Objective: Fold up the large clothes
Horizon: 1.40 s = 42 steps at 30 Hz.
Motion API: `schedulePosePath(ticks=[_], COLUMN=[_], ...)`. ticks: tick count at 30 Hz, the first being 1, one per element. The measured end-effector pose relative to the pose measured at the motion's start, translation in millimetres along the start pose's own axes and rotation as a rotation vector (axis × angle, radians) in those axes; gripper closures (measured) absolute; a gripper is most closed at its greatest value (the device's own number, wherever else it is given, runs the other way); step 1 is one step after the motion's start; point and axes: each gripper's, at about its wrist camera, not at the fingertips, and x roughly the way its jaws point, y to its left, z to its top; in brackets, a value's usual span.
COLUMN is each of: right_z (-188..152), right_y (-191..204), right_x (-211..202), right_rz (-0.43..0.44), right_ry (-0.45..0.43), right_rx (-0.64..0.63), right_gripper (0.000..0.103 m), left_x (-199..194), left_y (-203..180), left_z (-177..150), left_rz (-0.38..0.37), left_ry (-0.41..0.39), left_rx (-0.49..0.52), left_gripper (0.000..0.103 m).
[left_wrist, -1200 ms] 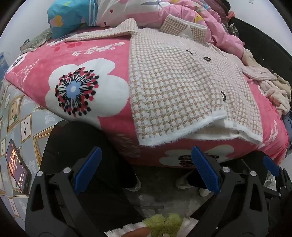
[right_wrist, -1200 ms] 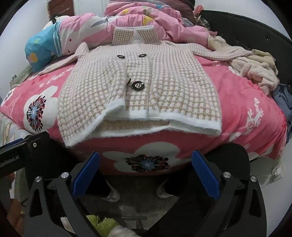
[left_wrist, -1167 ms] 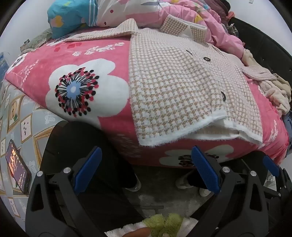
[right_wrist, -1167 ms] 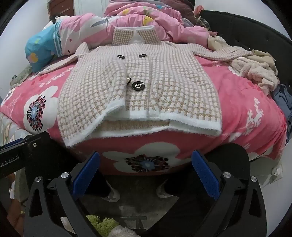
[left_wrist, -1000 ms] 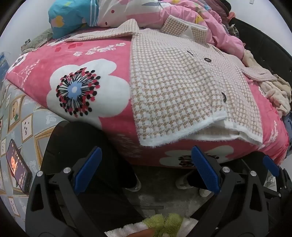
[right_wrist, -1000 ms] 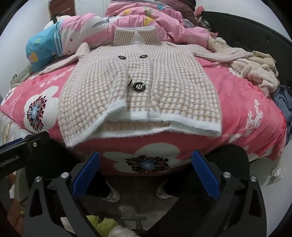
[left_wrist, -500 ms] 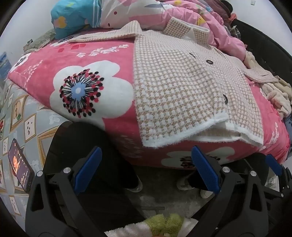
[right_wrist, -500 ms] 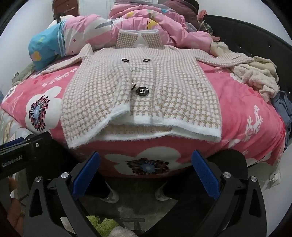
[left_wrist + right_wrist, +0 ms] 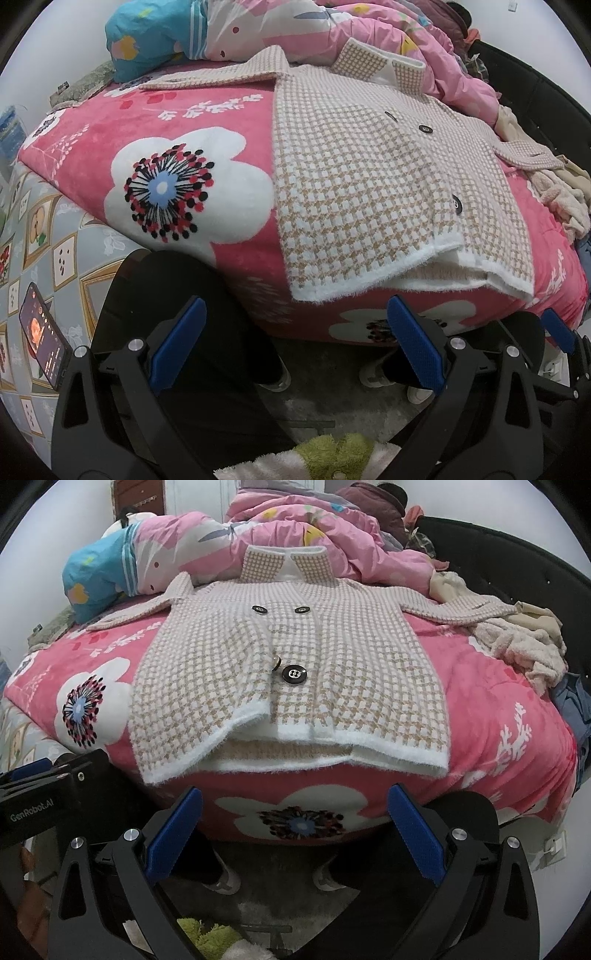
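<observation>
Ahead of both tongs, the houndstooth coat lies spread face-up on the pink floral blanket, sleeves out, hem nearest. Since a second ago both have edged slightly closer. Left tongs and right tongs gape wide, empty, below the hem; folding likely hasn't begun

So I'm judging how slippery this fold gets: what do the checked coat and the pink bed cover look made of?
Checked coat: seemingly thick, brushed wool-like knit, with a fuzzy white hem. Pink bed cover: probably plush fleece, with a soft matte nap showing brush marks.
</observation>
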Motion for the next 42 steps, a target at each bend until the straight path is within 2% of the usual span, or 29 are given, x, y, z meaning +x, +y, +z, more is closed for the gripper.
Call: schedulePosePath(ticks=[42], right_z=[1.1], right_y=[1.1], right_x=[0.5], right_rz=[0.001], right_ry=[-0.002], right_rx=[-0.002], right_gripper=[0.005], left_x=[0.2], left_y=[2.5], left_z=[0.8], left_rz=[0.005], left_ry=[0.0], left_rx=[-0.004], left_gripper=[0.008])
